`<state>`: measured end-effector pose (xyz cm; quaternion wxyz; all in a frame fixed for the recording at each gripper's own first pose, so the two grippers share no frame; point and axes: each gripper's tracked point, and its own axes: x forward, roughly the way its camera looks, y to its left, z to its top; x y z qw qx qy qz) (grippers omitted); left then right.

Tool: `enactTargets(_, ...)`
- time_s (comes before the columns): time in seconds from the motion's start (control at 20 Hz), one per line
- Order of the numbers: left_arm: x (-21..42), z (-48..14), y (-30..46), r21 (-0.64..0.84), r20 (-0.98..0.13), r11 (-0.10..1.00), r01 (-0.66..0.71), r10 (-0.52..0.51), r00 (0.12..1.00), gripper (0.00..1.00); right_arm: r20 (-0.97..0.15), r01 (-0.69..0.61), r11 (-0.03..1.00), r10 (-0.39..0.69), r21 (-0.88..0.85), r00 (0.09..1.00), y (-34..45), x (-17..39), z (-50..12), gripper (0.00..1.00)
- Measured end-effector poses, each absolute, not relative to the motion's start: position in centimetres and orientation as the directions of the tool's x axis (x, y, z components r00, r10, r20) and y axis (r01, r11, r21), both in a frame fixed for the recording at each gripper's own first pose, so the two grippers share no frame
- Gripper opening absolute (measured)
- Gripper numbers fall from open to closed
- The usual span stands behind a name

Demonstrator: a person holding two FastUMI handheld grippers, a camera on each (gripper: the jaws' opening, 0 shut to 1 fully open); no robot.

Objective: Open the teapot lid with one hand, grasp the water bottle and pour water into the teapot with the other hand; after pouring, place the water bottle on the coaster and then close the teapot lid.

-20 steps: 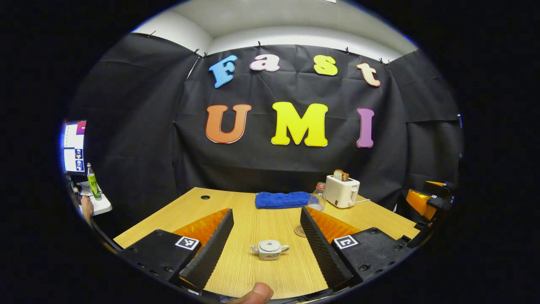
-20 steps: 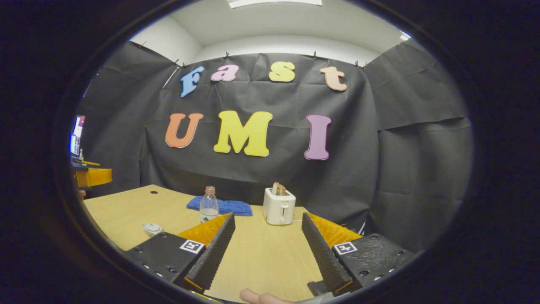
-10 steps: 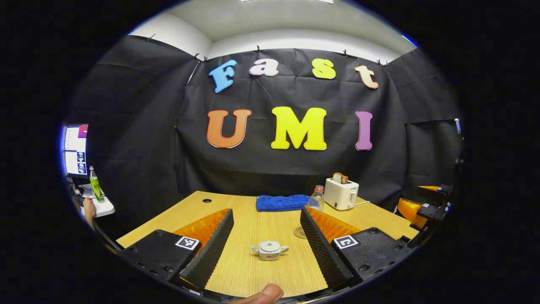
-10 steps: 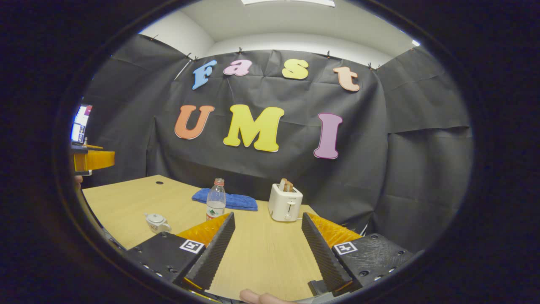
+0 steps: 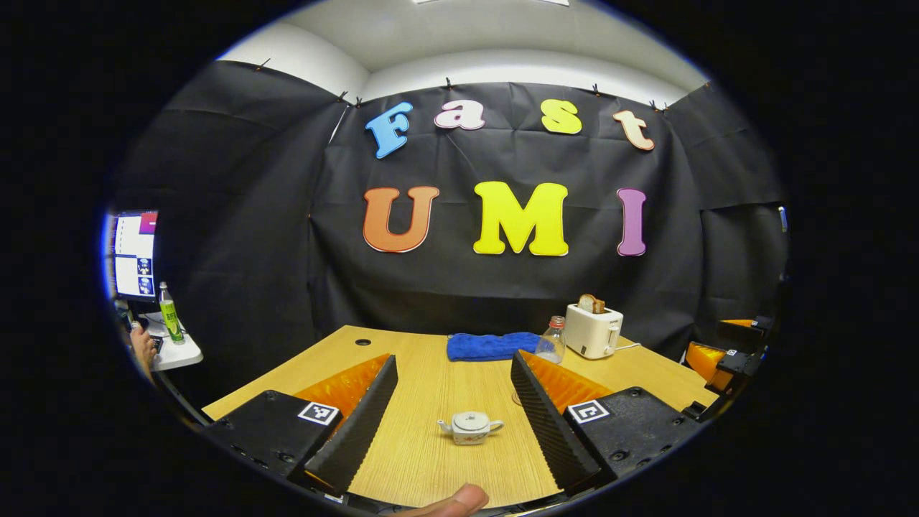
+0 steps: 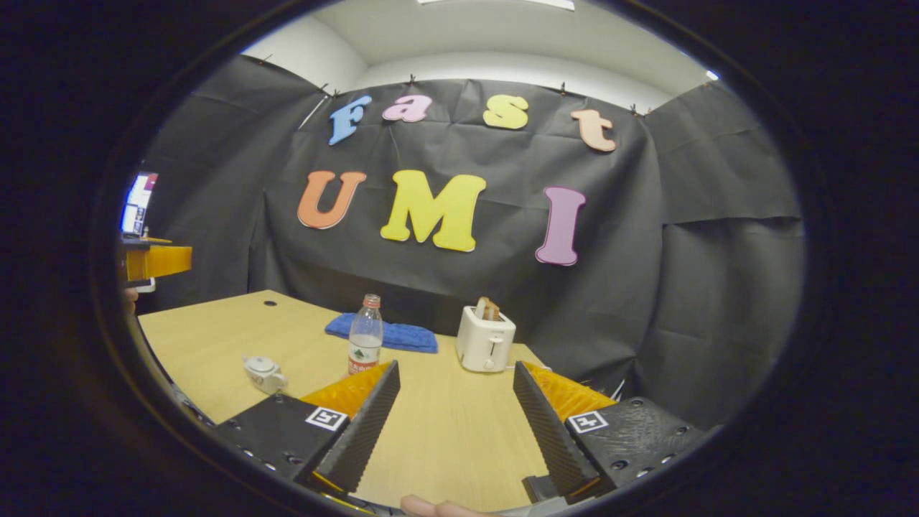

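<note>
A pale matt wood grain is shown by the table (image 5: 431,402); the teapot (image 5: 470,428) looks glazed, the water bottle (image 6: 365,335) clear plastic, the towel (image 5: 490,345) soft cloth

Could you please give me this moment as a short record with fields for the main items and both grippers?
teapot: on the table, lid on, ahead between the left gripper's fingers
water bottle: upright, capped, before the blue cloth
toaster: holds bread, right of the bottle
left gripper: open, empty
right gripper: open, empty
</note>
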<state>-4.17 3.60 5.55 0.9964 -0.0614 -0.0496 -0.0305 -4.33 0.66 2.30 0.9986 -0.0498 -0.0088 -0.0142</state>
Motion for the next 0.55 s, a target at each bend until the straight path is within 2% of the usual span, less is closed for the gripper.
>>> enactTargets(0.05,-4.2,5.5,3.6,-0.113,0.103,0.991,0.064,-0.053,0.993,0.99,0.015,0.034,0.994,-0.033,-0.101,0.999,0.5,-4.3,2.1,0.99)
enactTargets(0.1,-4.2,5.6,3.5,-0.108,0.105,0.992,0.062,-0.051,0.993,1.00,0.013,0.038,0.994,-0.037,-0.102,0.999,0.3,-4.1,2.0,0.95)
enactTargets(0.25,-4.0,5.5,3.7,-0.096,0.113,0.994,0.049,-0.038,0.993,0.99,0.008,0.037,0.994,-0.037,-0.106,0.999,0.4,-4.0,2.0,0.99)
enactTargets(0.3,-3.9,5.6,3.8,-0.088,0.116,0.995,0.044,-0.033,0.993,0.99,0.009,0.043,0.994,-0.042,-0.105,0.999,0.2,-3.9,2.0,0.95)
enactTargets(0.35,-3.9,5.5,3.7,-0.077,0.117,0.996,0.042,-0.033,0.993,0.99,0.009,0.052,0.993,-0.051,-0.102,0.999,-0.2,-3.8,2.0,0.99)
enactTargets(0.4,-3.9,5.5,3.6,-0.069,0.119,0.997,0.041,-0.032,0.992,0.99,0.008,0.056,0.994,-0.055,-0.099,0.998,-0.3,-3.7,2.0,0.95)
enactTargets(0.55,-3.8,5.5,3.2,-0.048,0.121,0.998,0.042,-0.036,0.992,0.99,-0.001,0.065,0.994,-0.065,-0.092,0.998,-0.7,-3.5,1.7,0.95)
